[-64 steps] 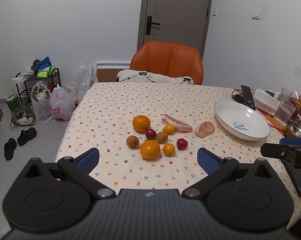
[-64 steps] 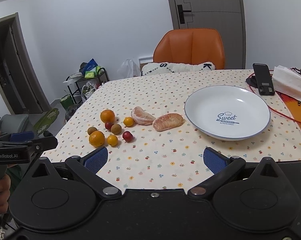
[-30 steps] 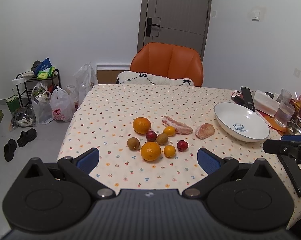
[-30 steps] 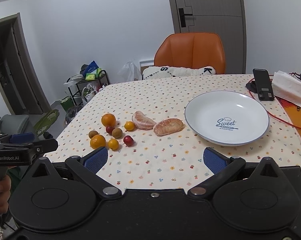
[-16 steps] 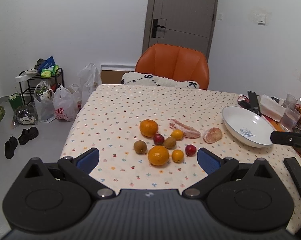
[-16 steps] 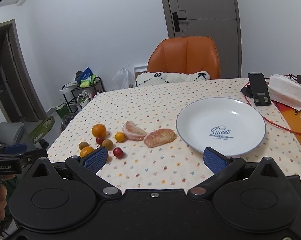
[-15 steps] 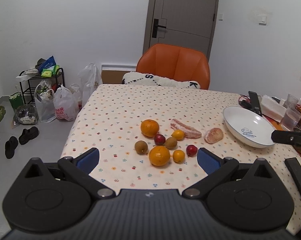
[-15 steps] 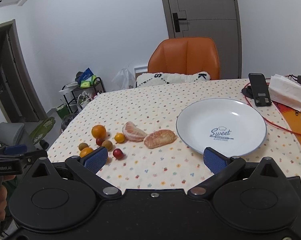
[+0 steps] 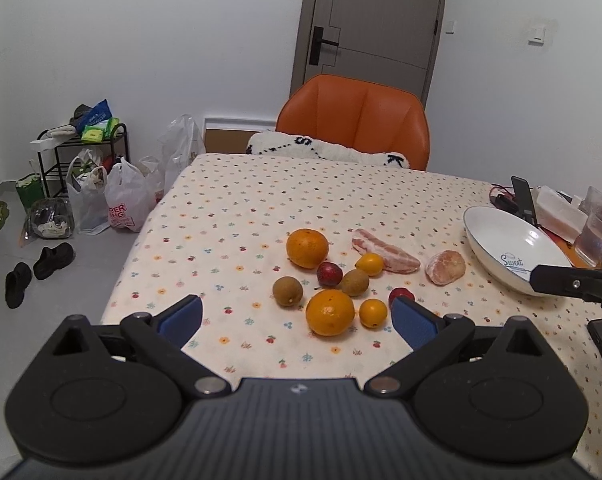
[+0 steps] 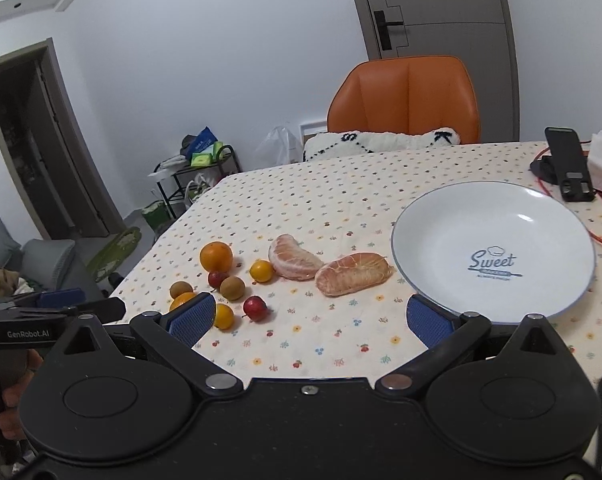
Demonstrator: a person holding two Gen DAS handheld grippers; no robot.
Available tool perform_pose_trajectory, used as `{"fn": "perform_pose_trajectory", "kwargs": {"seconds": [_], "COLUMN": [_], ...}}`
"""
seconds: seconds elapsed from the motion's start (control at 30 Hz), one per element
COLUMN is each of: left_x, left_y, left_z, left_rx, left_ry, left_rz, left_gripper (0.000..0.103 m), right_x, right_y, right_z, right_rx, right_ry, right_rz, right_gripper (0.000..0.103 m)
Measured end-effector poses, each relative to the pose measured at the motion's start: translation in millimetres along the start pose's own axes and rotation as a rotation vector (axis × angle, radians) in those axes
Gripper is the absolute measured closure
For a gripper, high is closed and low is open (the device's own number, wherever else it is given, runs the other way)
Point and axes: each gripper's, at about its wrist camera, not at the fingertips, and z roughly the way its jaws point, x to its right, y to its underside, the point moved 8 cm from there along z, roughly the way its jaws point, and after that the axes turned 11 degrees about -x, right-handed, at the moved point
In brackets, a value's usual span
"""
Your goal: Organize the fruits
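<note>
Loose fruit lies on a flowered tablecloth: two oranges, two small yellow citrus, two brown kiwis, two red plums and two peeled pomelo pieces. A white plate marked "Sweet" stands empty to the right of them. My left gripper is open just short of the fruit cluster, nothing between its blue pads. Facing the pomelo pieces and the plate's near rim, my right gripper is open too.
An orange chair with a white cushion stands at the table's far side. A phone on a stand, tissues, a red cable and glasses sit at the right. Bags, a rack and shoes are on the floor at left.
Both grippers have moved forward towards the table, so the fruit and the plate look larger and closer. Both stay open. Nothing on the table has moved.
</note>
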Motion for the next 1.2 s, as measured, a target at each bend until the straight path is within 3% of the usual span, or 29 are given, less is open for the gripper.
{"fn": "perform_pose_trajectory", "kwargs": {"seconds": [0.07,0.27,0.5,0.67,0.9,1.13,1.2], "left_x": [2,4,10,14,15,19,18], "left_y": [-2,-5,-5,-3,-2,2,2], "left_z": [5,20,41,58,74,81,81], "left_rx": [0.005,-0.001,-0.035,-0.069,-0.095,-0.123,-0.122], "left_ry": [-0.004,0.009,0.02,0.027,0.05,0.091,0.096], "left_rz": [0.006,-0.018,-0.009,0.009,0.001,0.02,0.015], "left_gripper": [0.003,0.012,0.017,0.034,0.044,0.065,0.065], "right_x": [0,-2,-5,-9,-16,-25,-28], "right_y": [-1,-1,-4,-6,-5,-3,-4], "right_z": [5,22,41,55,75,93,96], "right_rx": [-0.002,-0.028,-0.048,-0.066,-0.107,-0.149,-0.157], "right_ry": [-0.014,-0.058,-0.07,-0.099,-0.144,-0.178,-0.185], "right_rz": [-0.004,-0.011,-0.026,-0.029,-0.035,-0.047,-0.049], "right_gripper": [0.003,0.024,0.028,0.035,0.048,0.058,0.058]}}
